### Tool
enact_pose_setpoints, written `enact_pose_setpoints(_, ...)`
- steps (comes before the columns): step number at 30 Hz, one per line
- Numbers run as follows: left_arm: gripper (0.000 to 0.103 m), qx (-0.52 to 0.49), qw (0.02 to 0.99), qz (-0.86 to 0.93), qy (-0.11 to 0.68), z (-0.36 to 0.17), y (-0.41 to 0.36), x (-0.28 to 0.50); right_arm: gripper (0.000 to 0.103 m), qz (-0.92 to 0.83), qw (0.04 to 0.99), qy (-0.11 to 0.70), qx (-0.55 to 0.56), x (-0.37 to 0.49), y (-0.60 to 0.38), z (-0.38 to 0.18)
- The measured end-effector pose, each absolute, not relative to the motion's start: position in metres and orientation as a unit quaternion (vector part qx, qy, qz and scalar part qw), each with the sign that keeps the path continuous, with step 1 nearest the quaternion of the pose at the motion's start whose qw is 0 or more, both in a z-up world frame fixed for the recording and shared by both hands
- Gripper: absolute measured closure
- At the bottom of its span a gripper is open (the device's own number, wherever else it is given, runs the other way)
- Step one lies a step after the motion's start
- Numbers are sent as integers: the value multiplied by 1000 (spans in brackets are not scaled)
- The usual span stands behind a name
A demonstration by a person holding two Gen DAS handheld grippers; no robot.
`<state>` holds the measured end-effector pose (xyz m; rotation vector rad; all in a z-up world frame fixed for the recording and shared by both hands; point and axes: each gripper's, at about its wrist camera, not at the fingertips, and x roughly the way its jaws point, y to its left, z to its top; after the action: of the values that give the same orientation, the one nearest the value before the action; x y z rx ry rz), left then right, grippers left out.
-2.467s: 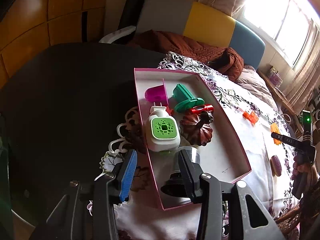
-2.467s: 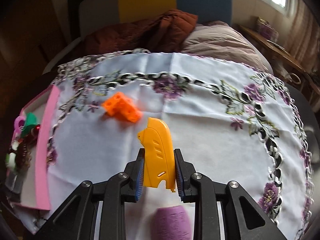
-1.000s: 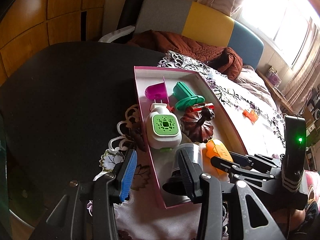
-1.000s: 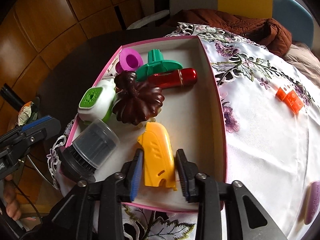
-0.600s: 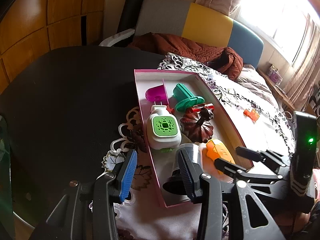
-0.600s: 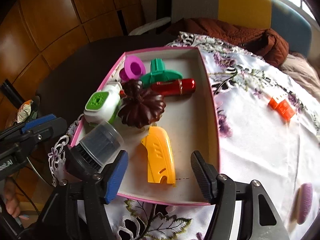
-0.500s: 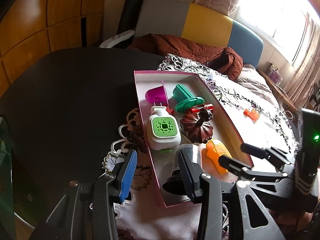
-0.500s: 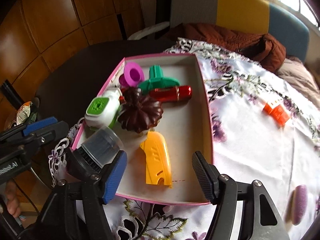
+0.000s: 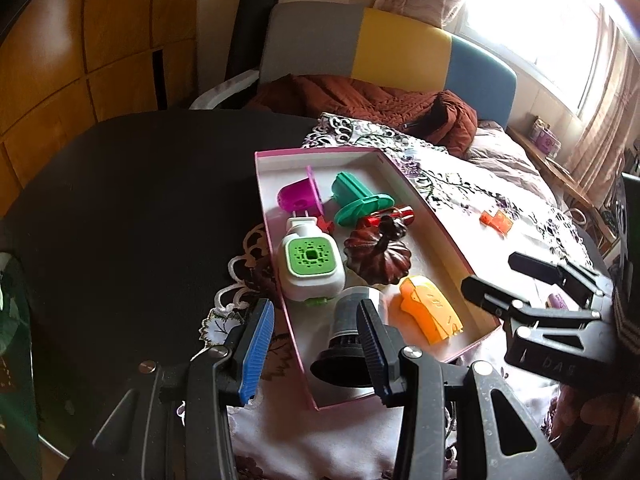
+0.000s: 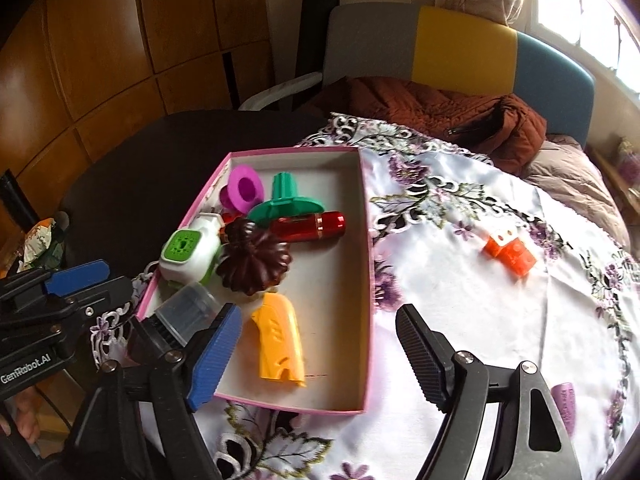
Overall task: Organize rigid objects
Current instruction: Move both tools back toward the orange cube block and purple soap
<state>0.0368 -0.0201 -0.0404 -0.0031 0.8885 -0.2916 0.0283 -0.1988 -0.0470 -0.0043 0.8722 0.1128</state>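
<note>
The yellow plastic piece [image 10: 278, 344] lies loose on the floor of the pink box [image 10: 368, 280], near its front end. My right gripper [image 10: 318, 312] hangs above it with its jaws opening wide and nothing between the pads. In the left wrist view that gripper [image 9: 491, 271] sits off the box's right wall [image 9: 440, 232], beside the yellow piece [image 9: 430, 312]. An orange block [image 10: 508, 252] and a purple oval [image 10: 564, 400] lie on the flowered cloth. My left gripper [image 9: 314, 306] hovers over the box's near left corner, jaws a little apart, gripping nothing.
The box also holds a grey brush cap [image 9: 352, 320], a brown pumpkin [image 9: 378, 256], a green-and-white plug-in [image 9: 310, 264], a green piece [image 9: 356, 200], a magenta cup [image 9: 298, 198] and a red tube [image 10: 312, 226]. A dark round table lies to the left, a chair with a brown jacket behind.
The right gripper let go of the yellow piece inside the box, spread its jaws wide and lifted back. The left gripper has stayed where it was.
</note>
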Motion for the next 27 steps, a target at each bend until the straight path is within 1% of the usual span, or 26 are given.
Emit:
enact_pose_setpoints(2,60,5,893,-145,426,-39,-24,35,21,46,907,420,-1,27,-207,-45)
enact_pose_setpoints(14,60,48,891,-180,414,-31,-57,26,18,-37,913,407,10,22,-283,-30)
enact_pose_setpoints(21,60,75,886,-210,407,-27,-81,21,16,-108,909,403,10,21,-349,-20)
enact_pose_setpoints(27,60,100,875,-241,408,-26,-111,21,16,-204,896,392,47,15,-422,-29)
